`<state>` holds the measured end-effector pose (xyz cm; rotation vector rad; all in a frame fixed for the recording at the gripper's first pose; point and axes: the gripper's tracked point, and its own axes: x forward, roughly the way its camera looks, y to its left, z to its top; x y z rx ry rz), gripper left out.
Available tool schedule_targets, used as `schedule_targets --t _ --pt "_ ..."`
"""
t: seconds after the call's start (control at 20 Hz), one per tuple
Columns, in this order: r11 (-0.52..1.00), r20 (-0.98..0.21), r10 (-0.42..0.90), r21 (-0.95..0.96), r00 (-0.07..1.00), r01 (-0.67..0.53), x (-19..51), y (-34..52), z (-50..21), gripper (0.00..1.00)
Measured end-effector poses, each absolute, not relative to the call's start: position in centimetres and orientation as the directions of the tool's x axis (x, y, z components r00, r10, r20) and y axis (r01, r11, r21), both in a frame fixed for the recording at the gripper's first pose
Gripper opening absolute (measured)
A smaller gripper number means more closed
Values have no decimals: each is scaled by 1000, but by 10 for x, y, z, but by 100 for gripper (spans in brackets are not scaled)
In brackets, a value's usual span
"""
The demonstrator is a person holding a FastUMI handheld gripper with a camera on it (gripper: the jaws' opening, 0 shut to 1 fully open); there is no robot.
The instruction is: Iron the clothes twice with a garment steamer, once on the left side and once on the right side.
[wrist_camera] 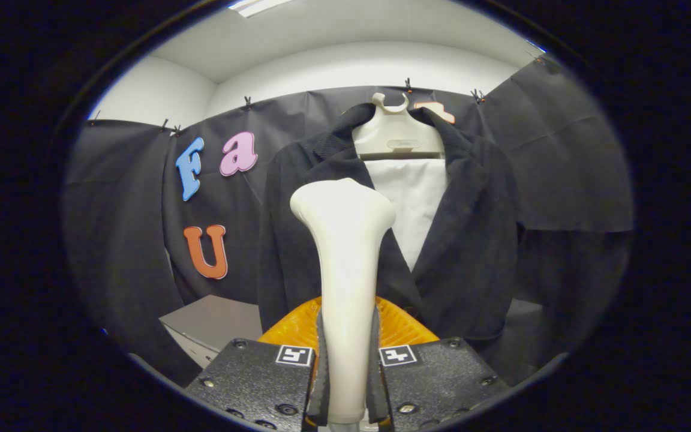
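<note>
A dark jacket [471, 240] hangs on a pale hanger [396, 138] against the booth's wall, with a white panel [415, 198] showing between its lapels. My gripper [347, 366] is shut on the handle of a cream garment steamer [345, 240], both fingers pressing its narrow stem. The steamer stands upright between the fingers, its wide head raised in front of the jacket's left lapel and chest. I cannot tell whether the head touches the cloth.
An orange ribbed object [402, 327] sits just ahead of the fingers, behind the steamer's stem. A grey box-like surface [213, 324] lies lower left of the jacket. Black cloth hangs on both sides of the garment.
</note>
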<state>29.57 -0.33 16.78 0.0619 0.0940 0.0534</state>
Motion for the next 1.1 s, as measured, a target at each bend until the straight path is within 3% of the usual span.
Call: schedule_targets --t 1.1 --pt "998 -357 27 55 934 -8 232 -14 6 27"
